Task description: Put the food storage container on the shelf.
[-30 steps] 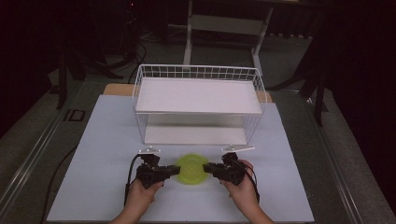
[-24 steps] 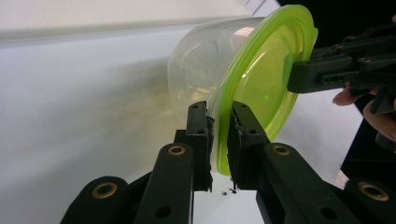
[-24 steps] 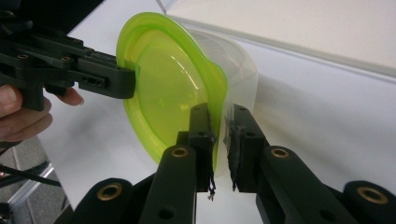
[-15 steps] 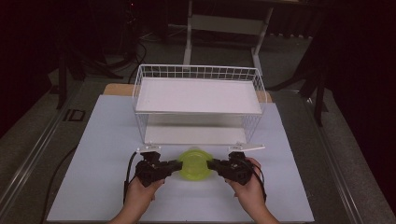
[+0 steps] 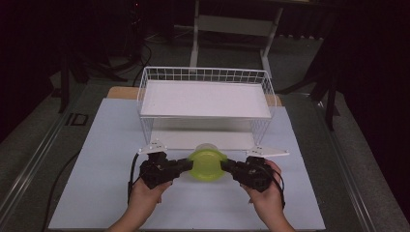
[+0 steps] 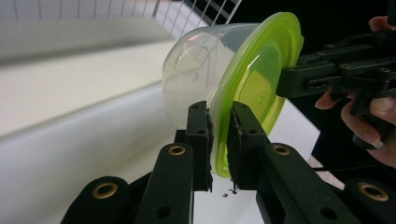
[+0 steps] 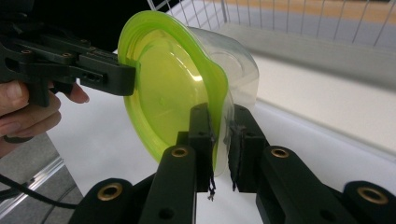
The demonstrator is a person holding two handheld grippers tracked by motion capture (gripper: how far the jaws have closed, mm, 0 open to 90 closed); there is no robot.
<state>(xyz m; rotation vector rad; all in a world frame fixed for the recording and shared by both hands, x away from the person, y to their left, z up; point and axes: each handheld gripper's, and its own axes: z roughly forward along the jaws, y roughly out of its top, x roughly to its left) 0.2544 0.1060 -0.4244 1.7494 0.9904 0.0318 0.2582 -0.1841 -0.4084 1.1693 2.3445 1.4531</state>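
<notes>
Lidded tub (image 5: 207, 163) — rim pinched between both grippers' fingers (image 6: 198, 135).

Lid (image 5: 207, 165) lime green, translucent; container (image 6: 196, 74) clear. 2 grippers black, brass-coloured rivets: left gripper (image 6: 220, 140), right gripper (image 7: 219, 142). Wire rack (image 5: 205, 92) white. Table (image 5: 96, 159) pale grey-blue, plain.

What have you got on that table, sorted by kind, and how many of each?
Hand-held grippers: 2, left gripper and right gripper
Clear container with a green lid: 1
White wire rack: 1
White table mat: 1
Total: 5
</notes>
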